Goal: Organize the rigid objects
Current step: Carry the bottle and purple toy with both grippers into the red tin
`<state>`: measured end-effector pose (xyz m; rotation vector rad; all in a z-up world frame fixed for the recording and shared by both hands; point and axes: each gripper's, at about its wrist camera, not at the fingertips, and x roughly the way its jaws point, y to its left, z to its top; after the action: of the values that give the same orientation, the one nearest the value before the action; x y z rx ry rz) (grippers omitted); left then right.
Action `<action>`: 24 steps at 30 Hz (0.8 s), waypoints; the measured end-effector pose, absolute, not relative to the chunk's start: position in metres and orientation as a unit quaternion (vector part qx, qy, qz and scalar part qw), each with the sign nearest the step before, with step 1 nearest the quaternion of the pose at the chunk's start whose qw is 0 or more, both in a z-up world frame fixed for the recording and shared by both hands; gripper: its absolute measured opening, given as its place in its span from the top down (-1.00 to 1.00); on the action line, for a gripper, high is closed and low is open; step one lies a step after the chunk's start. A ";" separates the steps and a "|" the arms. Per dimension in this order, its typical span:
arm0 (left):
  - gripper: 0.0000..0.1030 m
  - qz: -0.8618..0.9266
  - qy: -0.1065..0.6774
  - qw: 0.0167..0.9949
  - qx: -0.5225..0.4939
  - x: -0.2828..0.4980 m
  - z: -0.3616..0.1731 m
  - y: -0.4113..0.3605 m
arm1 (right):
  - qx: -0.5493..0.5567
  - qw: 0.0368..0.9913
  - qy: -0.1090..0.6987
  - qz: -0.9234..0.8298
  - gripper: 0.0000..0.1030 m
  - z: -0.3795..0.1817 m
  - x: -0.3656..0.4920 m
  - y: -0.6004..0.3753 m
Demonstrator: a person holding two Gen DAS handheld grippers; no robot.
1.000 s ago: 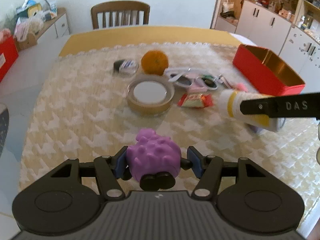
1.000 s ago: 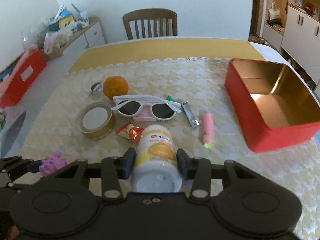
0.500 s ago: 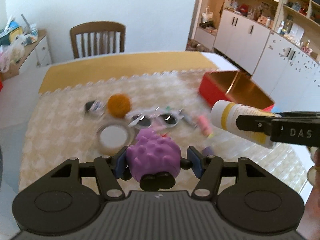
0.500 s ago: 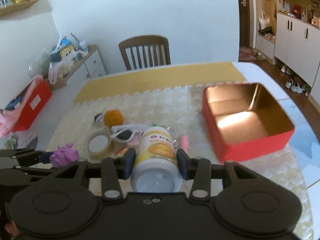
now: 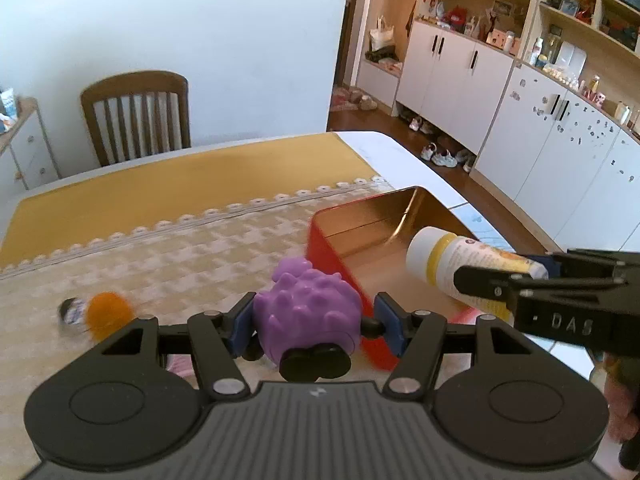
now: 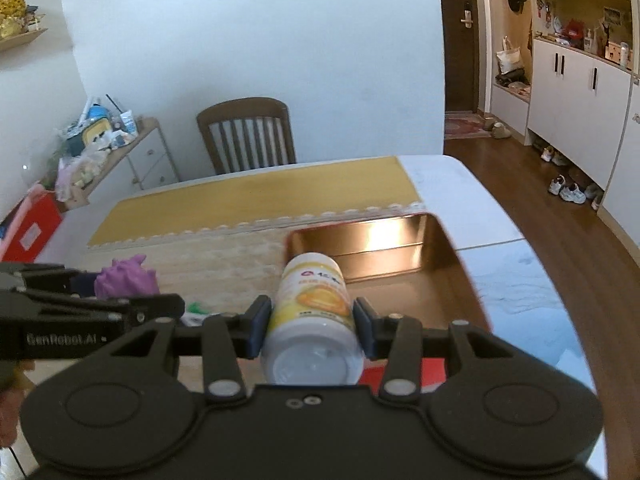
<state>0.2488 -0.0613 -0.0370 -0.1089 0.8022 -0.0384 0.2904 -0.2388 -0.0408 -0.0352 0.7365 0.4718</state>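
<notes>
The left gripper [image 5: 314, 322] has its two blue pads squeezed on the sides of a purple spiky toy [image 5: 306, 312]. The jaws are about half way apart, because the toy fills the gap between them. The toy is up in the air, just in front of the near corner of the red tin box [image 5: 340, 254].

The right gripper [image 6: 312, 326] pinches a white bottle with a yellow label [image 6: 310, 312]. Its pads press on both sides of the bottle, and the white cap end points back at the camera. The bottle is up in the air over the open box [image 6: 444, 236], which is gold inside.

From the left camera, the bottle [image 5: 460, 266] sticks out over the box. The box sits on a pale patterned cloth [image 5: 180, 256] on the table. An orange [image 5: 108, 314] lies on the cloth, off to the left and well apart from the box. A wooden chair [image 5: 138, 114] stands at the far end of the table.
</notes>
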 end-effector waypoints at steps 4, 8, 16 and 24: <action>-0.22 -0.017 0.400 0.915 -0.043 0.285 -0.046 -0.081 | -0.028 0.904 0.358 0.230 0.15 -0.052 0.316 -0.252; -0.22 -0.021 0.417 0.908 -0.043 0.316 -0.057 -0.099 | -0.040 0.901 0.366 0.229 0.15 -0.066 0.339 -0.265; -0.22 -0.017 0.456 0.889 -0.039 0.370 -0.082 -0.119 | -0.081 0.898 0.364 0.233 0.15 -0.088 0.369 -0.274; -0.22 -0.024 0.476 0.878 -0.046 0.403 -0.103 -0.127 | -0.135 0.888 0.355 0.259 0.15 -0.105 0.379 -0.268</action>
<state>0.4034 -0.1266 -0.1034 -0.0955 0.9929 -0.0507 0.3791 -0.2683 -0.1054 -0.2804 0.7378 0.5373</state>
